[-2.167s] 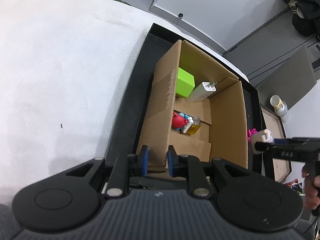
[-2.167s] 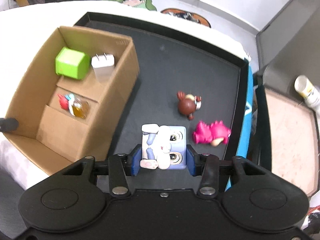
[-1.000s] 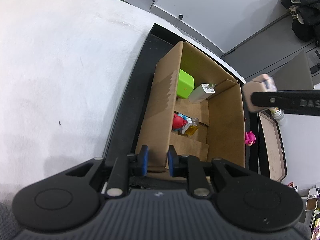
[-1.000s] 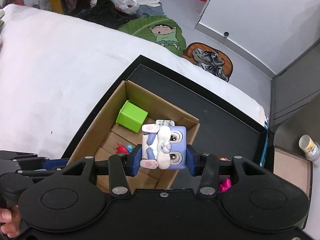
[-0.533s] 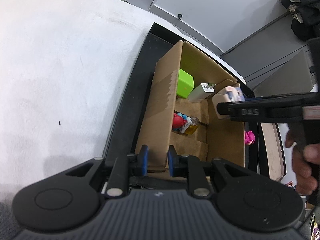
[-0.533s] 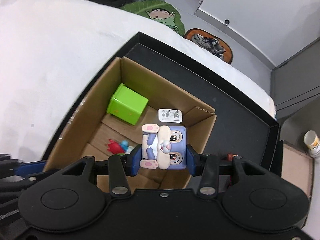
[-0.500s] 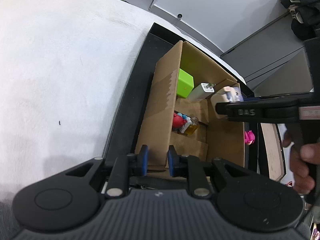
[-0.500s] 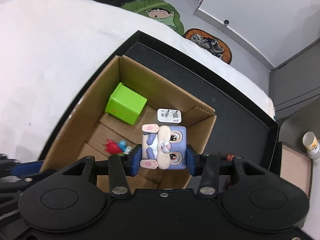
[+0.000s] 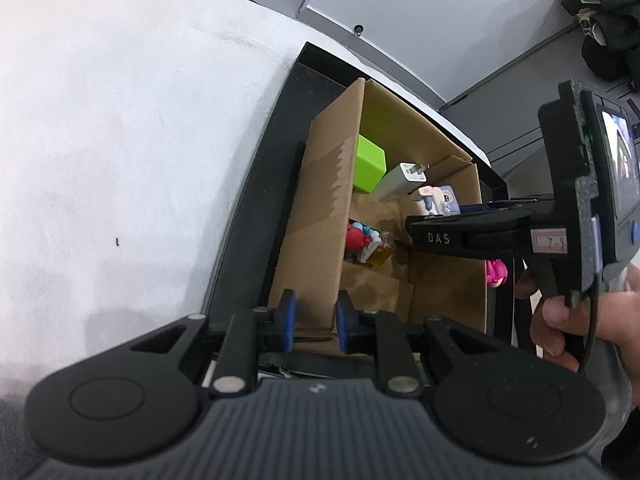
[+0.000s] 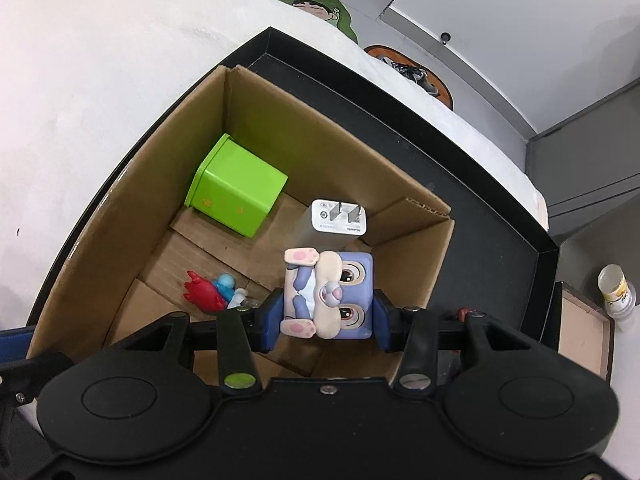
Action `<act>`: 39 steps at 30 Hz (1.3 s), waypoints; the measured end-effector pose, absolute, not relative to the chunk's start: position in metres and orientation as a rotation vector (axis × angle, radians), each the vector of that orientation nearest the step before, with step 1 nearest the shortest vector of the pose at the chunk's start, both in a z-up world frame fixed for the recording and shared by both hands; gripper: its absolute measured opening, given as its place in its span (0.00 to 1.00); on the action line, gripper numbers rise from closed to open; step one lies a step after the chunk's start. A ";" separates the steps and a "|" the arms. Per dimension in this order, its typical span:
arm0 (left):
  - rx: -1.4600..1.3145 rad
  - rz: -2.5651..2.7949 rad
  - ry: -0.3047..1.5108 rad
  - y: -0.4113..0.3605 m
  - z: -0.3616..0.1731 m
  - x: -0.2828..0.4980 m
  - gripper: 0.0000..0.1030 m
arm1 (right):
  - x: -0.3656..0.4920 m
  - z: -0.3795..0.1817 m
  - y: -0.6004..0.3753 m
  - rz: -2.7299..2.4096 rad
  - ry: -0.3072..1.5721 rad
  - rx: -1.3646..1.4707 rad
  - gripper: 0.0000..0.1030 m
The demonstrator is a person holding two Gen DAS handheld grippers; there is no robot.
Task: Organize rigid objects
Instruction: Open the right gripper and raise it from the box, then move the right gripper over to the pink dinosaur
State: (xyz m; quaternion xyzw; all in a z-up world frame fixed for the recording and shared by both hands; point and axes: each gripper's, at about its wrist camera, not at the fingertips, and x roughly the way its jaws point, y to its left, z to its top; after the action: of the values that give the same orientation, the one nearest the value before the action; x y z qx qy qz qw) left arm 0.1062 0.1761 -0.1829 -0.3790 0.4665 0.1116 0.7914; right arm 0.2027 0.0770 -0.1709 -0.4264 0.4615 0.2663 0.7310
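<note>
Grey floor (image 10: 500, 32) – white panel (image 9: 420, 4), cartoon mat (image 10: 316, 4).

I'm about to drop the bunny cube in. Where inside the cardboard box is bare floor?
Bare floor: the near half of the cardboard box, under the bunny cube, and the stretch between green cube and red-and-blue figurine. Crowded: the far side, with green cube and white charger.

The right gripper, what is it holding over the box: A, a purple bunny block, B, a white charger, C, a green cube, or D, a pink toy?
A: the right gripper is clamped on the purple bunny block above the open box, while the green cube and white charger lie inside.
</note>
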 end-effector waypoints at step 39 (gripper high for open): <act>-0.731 0.271 1.026 0.163 -0.178 0.112 0.19 | 0.215 -0.079 -0.046 0.611 0.904 -0.643 0.85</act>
State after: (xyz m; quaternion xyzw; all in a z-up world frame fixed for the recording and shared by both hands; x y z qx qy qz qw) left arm 0.1117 0.1631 -0.1780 -0.3406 0.4782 0.1263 0.7996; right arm 0.2146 -0.0459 -0.0788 -0.3006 0.4224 0.2854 0.8061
